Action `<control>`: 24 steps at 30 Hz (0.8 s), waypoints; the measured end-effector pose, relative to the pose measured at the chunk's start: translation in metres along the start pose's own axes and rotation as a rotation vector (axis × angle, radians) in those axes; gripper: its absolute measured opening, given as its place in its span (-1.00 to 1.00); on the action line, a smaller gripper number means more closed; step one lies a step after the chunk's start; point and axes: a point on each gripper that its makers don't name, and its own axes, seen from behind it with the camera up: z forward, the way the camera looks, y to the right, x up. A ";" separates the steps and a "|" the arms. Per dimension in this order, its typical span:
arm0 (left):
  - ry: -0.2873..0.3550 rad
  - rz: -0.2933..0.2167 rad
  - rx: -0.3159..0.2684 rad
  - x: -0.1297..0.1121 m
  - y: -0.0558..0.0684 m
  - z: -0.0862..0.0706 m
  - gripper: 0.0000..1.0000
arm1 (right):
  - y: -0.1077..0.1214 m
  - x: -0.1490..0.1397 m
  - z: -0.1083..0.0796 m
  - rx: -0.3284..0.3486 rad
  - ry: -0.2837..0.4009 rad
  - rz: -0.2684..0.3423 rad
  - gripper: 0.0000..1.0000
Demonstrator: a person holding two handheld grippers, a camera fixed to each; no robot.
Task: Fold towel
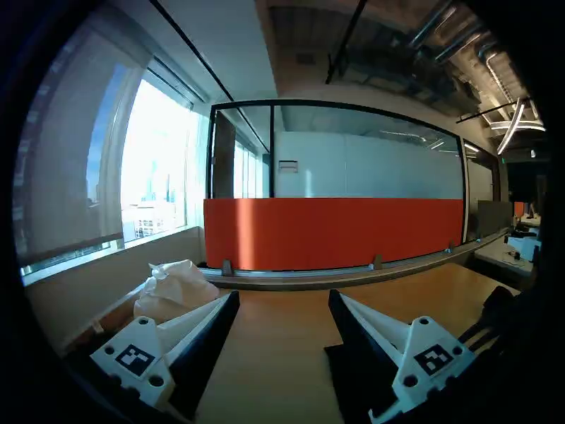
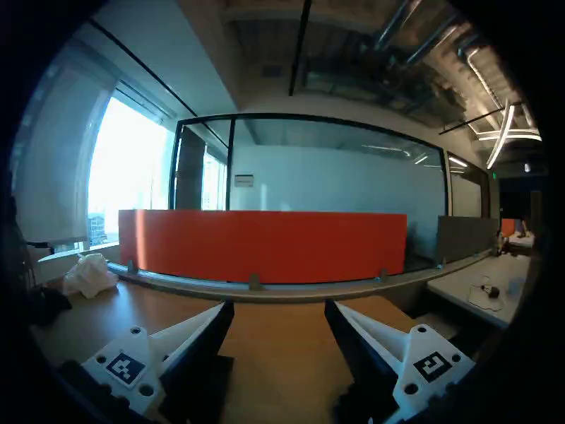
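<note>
A crumpled white towel (image 1: 173, 290) lies in a heap on the wooden desk (image 1: 282, 353), at the far left by the window ledge, just beyond my left gripper's left finger. My left gripper (image 1: 284, 302) is open, low over the desk, with nothing between its fingers. In the right gripper view the same white heap (image 2: 88, 275) is small and far off to the left. My right gripper (image 2: 279, 311) is open too, above the bare wood of the desk (image 2: 282, 353), holding nothing.
An orange divider panel (image 1: 332, 232) runs along the desk's far edge, with a glass partition behind it. A bright window (image 1: 152, 169) is on the left. Another desk (image 2: 480, 286) with small items stands to the right. Dark objects (image 2: 42, 304) sit at the left edge.
</note>
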 end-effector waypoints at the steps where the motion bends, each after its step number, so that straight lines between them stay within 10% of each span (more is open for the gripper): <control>1: -0.002 0.000 -0.001 0.002 0.001 0.001 0.87 | 0.000 0.005 0.000 0.000 0.001 -0.001 0.99; 12: -0.071 -0.018 -0.051 0.001 0.015 0.005 0.87 | -0.010 0.031 0.004 0.040 -0.034 -0.031 0.99; 24: -0.192 0.021 -0.228 -0.010 0.047 0.000 0.87 | -0.050 0.010 -0.001 0.234 -0.167 -0.128 0.99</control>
